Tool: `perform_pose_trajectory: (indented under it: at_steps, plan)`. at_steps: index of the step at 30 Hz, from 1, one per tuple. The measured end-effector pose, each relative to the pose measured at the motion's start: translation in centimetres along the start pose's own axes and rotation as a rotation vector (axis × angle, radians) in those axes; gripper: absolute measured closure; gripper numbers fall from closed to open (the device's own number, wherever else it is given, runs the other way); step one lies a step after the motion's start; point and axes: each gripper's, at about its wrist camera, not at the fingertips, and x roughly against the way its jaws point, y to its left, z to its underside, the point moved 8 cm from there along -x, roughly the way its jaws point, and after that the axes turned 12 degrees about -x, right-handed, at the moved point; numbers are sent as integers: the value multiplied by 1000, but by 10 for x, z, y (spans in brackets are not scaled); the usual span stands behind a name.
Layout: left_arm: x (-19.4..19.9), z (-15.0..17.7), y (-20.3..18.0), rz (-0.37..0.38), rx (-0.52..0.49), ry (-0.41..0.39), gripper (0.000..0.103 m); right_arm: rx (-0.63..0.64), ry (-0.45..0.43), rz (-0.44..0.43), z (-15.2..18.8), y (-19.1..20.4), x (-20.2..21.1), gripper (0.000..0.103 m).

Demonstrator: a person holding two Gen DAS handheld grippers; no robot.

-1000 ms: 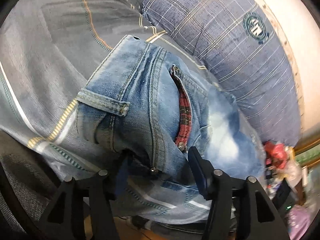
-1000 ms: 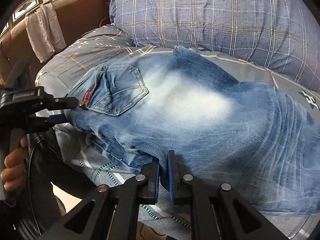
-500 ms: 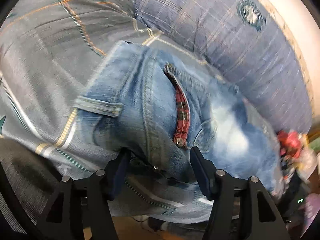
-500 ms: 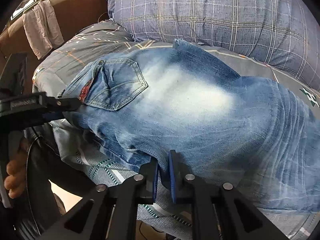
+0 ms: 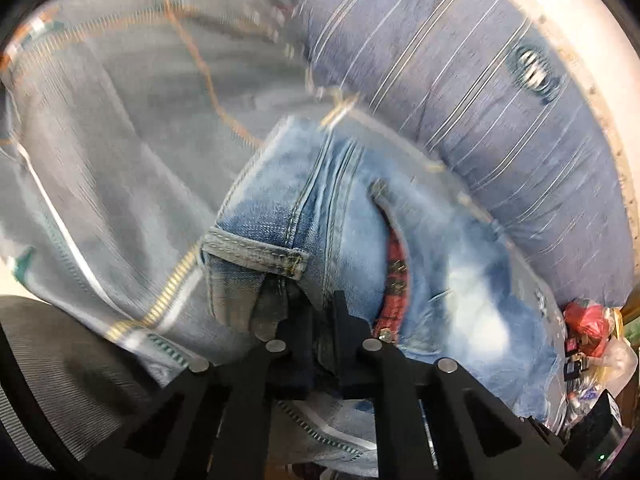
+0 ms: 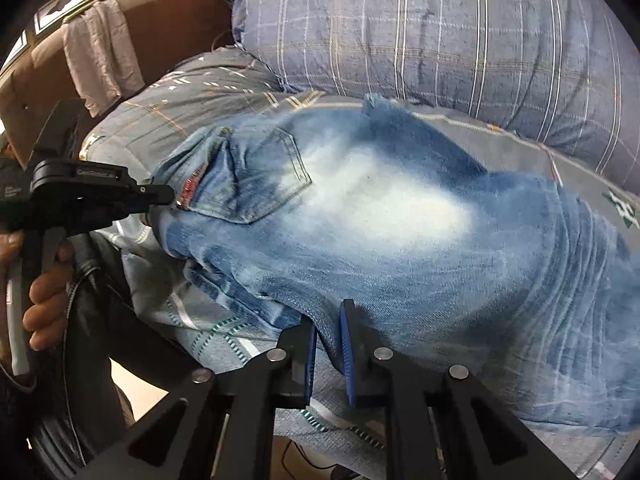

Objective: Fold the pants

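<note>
Light blue jeans (image 5: pixel 360 216) lie folded on a grey patterned bedsheet (image 5: pixel 120 140), waistband end toward me, red plaid lining showing at a pocket. My left gripper (image 5: pixel 322 320) is closing its jaws on the waistband below the belt loop, with denim pinched between the pads. In the right wrist view the jeans (image 6: pixel 400 220) spread across the bed with a back pocket up. There my right gripper (image 6: pixel 328 340) is shut on the near folded edge of the denim. The left gripper (image 6: pixel 164 200) shows at the waistband on the left, held by a hand (image 6: pixel 40 300).
A big blue checked pillow (image 6: pixel 440 32) lies just behind the jeans. A brown headboard with a pale cloth (image 6: pixel 100 52) hung on it stands at the far left. Red and plastic clutter (image 5: pixel 588 320) sits beyond the bed's right side. The floor shows below the bed's near edge.
My left gripper's jaws, wide apart either side of the waistband before, have come together on the denim, and the gripper has lifted slightly. The right gripper keeps its hold and place.
</note>
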Motion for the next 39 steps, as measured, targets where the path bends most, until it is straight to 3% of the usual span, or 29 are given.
perform_pose_trajectory:
  at_steps: [2, 4, 7, 8, 10, 11, 12, 13, 14, 15, 17, 22, 33, 36, 39]
  plan:
    - [10, -3, -2, -36, -31, -34, 96, 6, -34, -10, -4, 3, 10, 91]
    - [-5, 2, 4, -63, -15, 27, 96, 7, -34, -23, -4, 5, 13, 91]
    - [-26, 18, 8, -104, -32, 122, 90, -5, 49, -2, 7, 1, -9, 90]
    - [-26, 20, 4, -117, -54, 120, 90, -9, 79, 17, 12, -2, -17, 90]
    - [-11, 16, -9, -135, -110, 72, 78, -16, 77, 17, 12, -3, -16, 89]
    - [-3, 13, -17, -144, -156, 39, 57, -16, 60, 7, 9, -2, -10, 84]
    - [9, 12, -28, -157, -209, 3, 38, -22, 42, 0, 6, -2, -4, 69]
    - [16, 11, -35, -158, -234, -18, 35, -35, 24, 0, 2, -3, 3, 54]
    - [24, 11, -44, -141, -261, -42, 35, -55, 3, 7, 0, -5, 9, 23]
    - [30, 13, -54, -120, -285, -54, 35, -70, -26, 13, -3, -7, 16, 19]
    - [39, 19, -68, -101, -316, -59, 35, -96, -75, 32, -7, -11, 30, 19]
    - [40, 22, -101, -49, -374, -61, 35, -196, -97, 103, -11, -37, 45, 19]
    - [34, 33, -151, -21, -491, -61, 35, -293, -180, 117, -22, -64, 75, 19]
    - [31, 32, -175, 18, -539, -59, 35, -306, -185, 117, -25, -72, 82, 19]
    - [24, 32, -216, 81, -615, -52, 35, -343, -223, 134, -42, -104, 109, 19]
